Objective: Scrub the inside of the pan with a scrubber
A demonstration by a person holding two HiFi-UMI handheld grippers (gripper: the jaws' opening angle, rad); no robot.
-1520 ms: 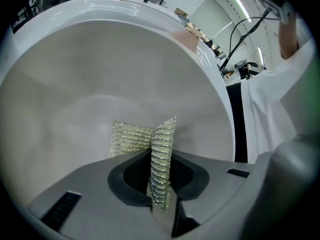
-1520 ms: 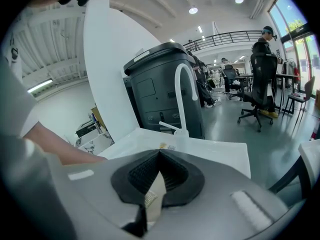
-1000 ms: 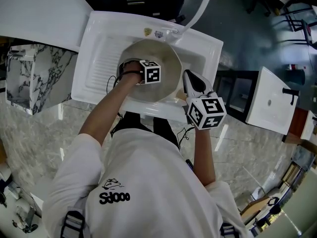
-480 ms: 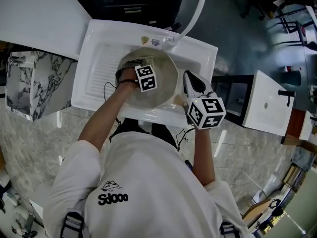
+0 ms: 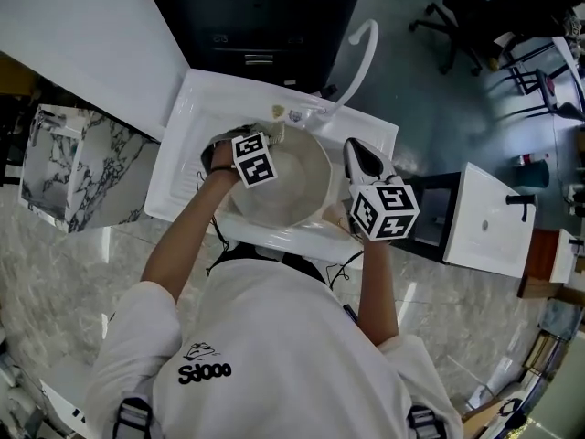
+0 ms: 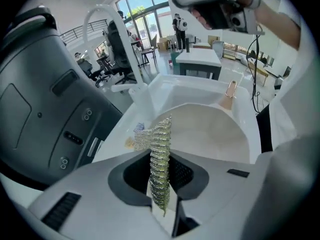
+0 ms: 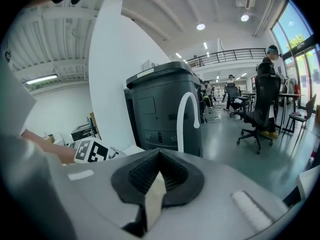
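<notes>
- Two grippers work over a white sink (image 5: 183,154) in the head view. Within the last second the left gripper (image 6: 161,176) has slid from the middle of the pan (image 5: 297,190) up to its upper-left rim, close below the base of the tap (image 5: 364,44).
- Its jaws are clamped on the scrubber (image 6: 159,144), a silvery-gold mesh pad that stands edge-on between them and pokes out past the tips. In the left gripper view the cream bowl of the pan lies beyond the pad, and whether the pad touches the surface cannot be made out.
- That shift suggests a stroke has run out to the edge of the bowl. The scrubbing looks under way rather than finished, and a return sweep across the inside is the likely next call.
- The right gripper (image 7: 155,186) has held its place at the pan's right side, centre-right of the frame. Its jaws are closed on a thin pale edge, by its position the pan's rim, apparently steadying it.
- The left forearm (image 5: 183,240) reaches diagonally up from the lower left, and the right forearm (image 5: 375,282) runs almost straight up the frame.
</notes>
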